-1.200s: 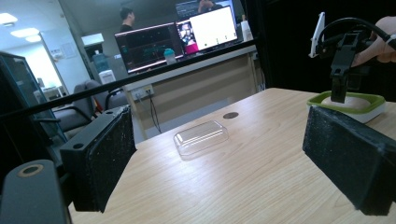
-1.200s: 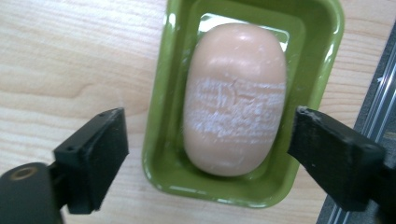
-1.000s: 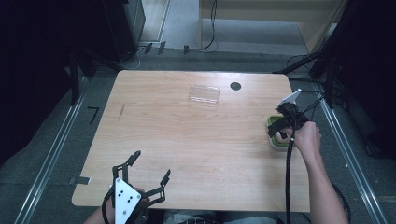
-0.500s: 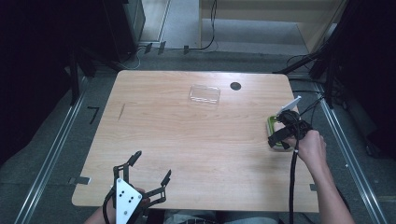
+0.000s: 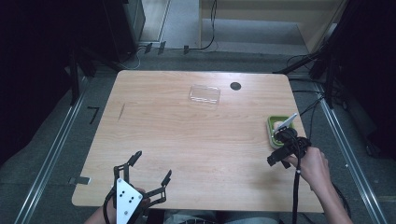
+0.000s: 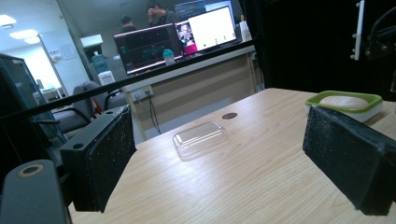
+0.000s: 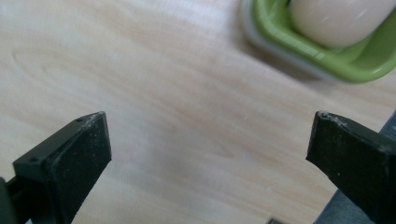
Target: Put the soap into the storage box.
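At the right edge of the table (image 5: 196, 140) in the high view sits the green soap dish (image 5: 275, 127), with a pale bar of soap (image 5: 279, 124) lying in it. I've got my right gripper (image 5: 282, 148) just below the dish in the frame, close beside it but not on it. Its jaws have just been opening and now stand wide, with nothing between them; in the right gripper view I see bare wood under the two black jaws, and the dish with its soap pokes in at the upper right corner, apart from both jaws.

Further out, toward the upper middle of the high view, a clear plastic lid (image 5: 204, 94) lies flat on the wood, well apart from the dish, and a small black round spot (image 5: 235, 86) sits just right of it.

Down at the lower left of the frame my left gripper (image 5: 152, 168) hovers over the near table edge, jaws spread wide and empty. Through the left gripper view I see the lid at centre between the jaws, far off, and the dish at upper right.
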`<state>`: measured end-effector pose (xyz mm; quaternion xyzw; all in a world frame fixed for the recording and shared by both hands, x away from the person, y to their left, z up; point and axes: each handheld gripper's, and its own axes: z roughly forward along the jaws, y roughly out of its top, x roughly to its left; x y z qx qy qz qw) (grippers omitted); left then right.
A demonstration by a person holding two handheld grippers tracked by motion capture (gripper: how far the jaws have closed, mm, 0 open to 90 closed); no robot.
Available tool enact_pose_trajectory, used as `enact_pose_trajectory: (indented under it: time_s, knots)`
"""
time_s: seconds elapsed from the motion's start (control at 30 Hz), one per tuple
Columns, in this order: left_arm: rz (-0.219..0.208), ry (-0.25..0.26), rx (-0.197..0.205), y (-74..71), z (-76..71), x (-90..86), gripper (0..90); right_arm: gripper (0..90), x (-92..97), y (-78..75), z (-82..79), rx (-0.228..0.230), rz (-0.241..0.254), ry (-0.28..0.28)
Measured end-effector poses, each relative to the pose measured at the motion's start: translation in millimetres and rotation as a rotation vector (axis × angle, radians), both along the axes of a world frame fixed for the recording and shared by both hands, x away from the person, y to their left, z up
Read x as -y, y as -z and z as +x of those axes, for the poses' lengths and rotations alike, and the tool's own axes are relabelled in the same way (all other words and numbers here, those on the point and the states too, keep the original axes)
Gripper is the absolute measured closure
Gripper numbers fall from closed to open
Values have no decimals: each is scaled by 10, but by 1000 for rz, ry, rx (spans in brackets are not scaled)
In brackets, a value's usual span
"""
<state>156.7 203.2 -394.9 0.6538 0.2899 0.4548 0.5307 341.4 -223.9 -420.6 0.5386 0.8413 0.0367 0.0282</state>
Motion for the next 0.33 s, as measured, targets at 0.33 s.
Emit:
enact_pose_trajectory:
  time_s: [0.33]
  knots:
    - [-2, -1, -1, 1, 7, 3, 99, 1, -62, 239, -298, -46, -18, -68]
